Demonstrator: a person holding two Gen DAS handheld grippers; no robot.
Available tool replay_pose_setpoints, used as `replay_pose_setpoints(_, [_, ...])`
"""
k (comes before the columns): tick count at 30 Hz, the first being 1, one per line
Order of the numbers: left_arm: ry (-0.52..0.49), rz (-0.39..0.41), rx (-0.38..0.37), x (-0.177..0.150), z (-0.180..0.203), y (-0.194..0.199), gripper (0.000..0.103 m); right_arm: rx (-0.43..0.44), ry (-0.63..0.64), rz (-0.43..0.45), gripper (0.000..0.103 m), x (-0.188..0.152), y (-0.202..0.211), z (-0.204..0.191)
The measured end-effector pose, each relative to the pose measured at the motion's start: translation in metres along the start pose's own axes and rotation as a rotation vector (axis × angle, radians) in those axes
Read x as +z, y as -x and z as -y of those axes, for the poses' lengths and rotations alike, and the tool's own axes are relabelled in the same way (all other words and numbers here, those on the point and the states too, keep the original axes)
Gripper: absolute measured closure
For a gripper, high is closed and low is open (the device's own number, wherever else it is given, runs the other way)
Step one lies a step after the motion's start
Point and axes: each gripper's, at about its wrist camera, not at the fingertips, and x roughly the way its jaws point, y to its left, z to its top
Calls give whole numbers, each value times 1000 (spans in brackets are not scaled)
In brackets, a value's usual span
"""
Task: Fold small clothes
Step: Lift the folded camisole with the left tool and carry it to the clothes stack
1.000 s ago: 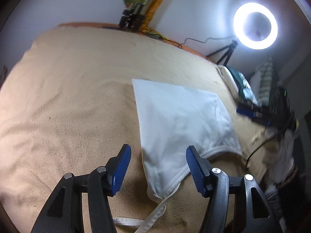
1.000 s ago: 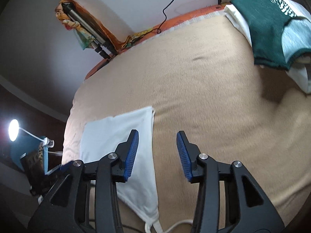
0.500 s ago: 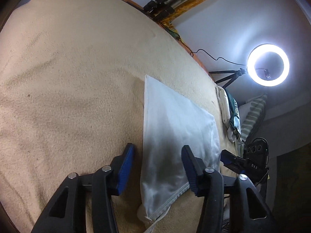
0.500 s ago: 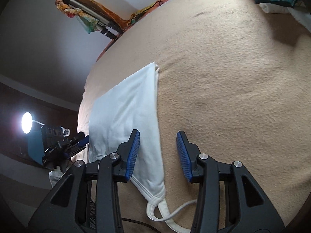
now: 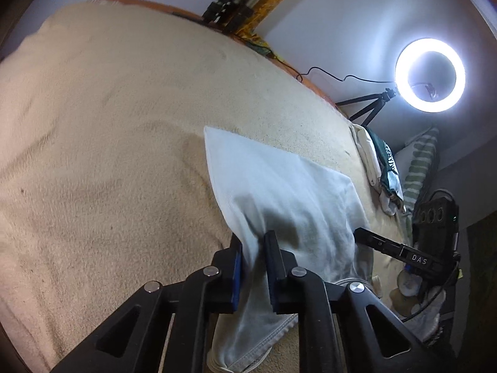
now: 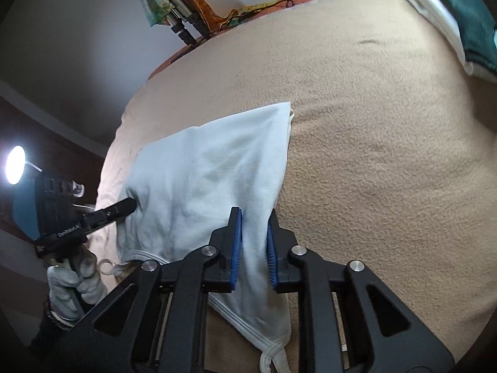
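Left wrist view: left gripper (image 5: pixel 252 250) pinches the white garment (image 5: pixel 289 192) near edge; right gripper (image 6: pixel 252 236) also pinches it, on the blanket (image 6: pixel 388 155).

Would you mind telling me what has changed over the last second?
Both grippers closed: the left gripper and the right gripper now each pinch the near end of the white garment, lifting it slightly. The far end stays flat on the beige blanket.

Your right gripper (image 6: pixel 252 245) pinches white garment (image 6: pixel 211 168) at its near edge, on tan blanket (image 6: pixel 372 143). Left gripper (image 6: pixel 119 208) grips garment's opposite side. Green clothes (image 6: pixel 466 15) beyond garment, well apart.
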Motion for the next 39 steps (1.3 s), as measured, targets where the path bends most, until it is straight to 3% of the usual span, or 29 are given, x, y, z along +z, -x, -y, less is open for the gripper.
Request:
replay_pose_setpoints(5, [-59, 35, 18, 0, 15, 8, 95, -81, 80, 56, 90, 2, 16, -14])
replay_pose_setpoints(13, [-99, 58, 32, -2, 28, 14, 98, -102, 115, 111, 91, 7, 40, -23])
replay_pose_setpoints(17, [-63, 31, 53, 0, 17, 7, 98, -13, 70, 44, 89, 6, 32, -14])
replay_pose_setpoints(20, [-37, 11, 71, 2, 6, 3, 96, 12, 5, -24, 70, 4, 21, -2])
replay_pose_setpoints(21, [-30, 9, 74, 2, 2, 2, 95, 6, -13, -29, 70, 4, 19, 3])
replay_pose_setpoints(24, [-12, -10, 54, 0, -3, 1, 68, 43, -46, -47, 70, 6, 11, 15])
replay_pose_setpoints(30, [-6, -8, 29, -2, -4, -4, 65, 168, -87, -30, 70, 10, -2, 25])
replay_pose_setpoints(34, [43, 3, -16, 3, -10, -9, 73, 181, -84, -16, 71, 13, -10, 14])
replay_pose_setpoints(36, [36, 6, 5, 4, -7, -12, 87, 145, -67, -13, 87, 15, -12, 7])
replay_pose_setpoints(39, [3, 27, 37, 4, 2, -9, 95, 69, -4, -6, 90, 19, -12, -12])
